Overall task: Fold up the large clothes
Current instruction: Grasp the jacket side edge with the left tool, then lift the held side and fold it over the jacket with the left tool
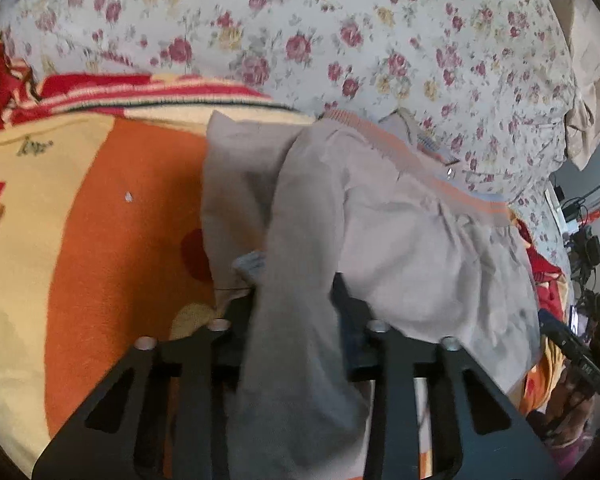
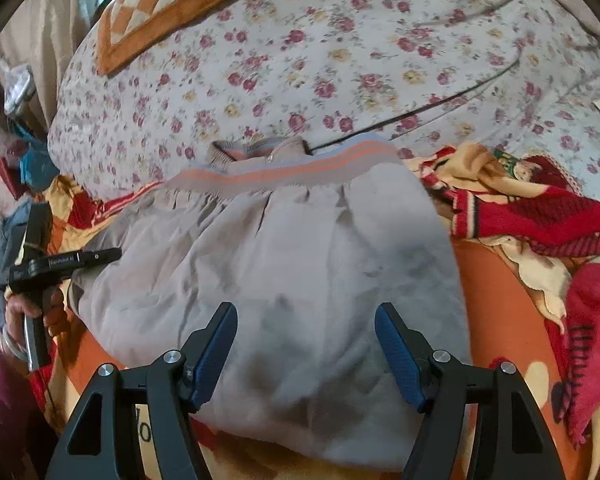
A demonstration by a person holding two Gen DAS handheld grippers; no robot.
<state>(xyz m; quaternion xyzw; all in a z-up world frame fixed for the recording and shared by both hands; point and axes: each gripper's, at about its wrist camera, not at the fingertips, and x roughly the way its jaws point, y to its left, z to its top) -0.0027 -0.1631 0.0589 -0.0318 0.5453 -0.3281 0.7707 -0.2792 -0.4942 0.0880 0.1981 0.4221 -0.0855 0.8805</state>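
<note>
I am partway through a fold. The grey garment (image 2: 284,264) lies on the orange blanket (image 1: 112,220) spread over the bed, its orange-striped waistband (image 2: 284,174) toward the floral quilt (image 2: 340,60) at the bed's far side. My left claw (image 1: 296,300) is clamped on a bunched strip of the grey cloth, which drapes over and hides its tips; I judge it is carrying that part across the body of the garment. My right claw (image 2: 306,354) hovers with its blue pads (image 2: 214,354) spread wide over the near hem, holding nothing. In the right wrist view, my left hand (image 2: 36,312) grips its handle low at the garment's left edge. Next, I think, I must lay the lifted strip down flat and let go, using the right claw to pin the cloth.
</note>
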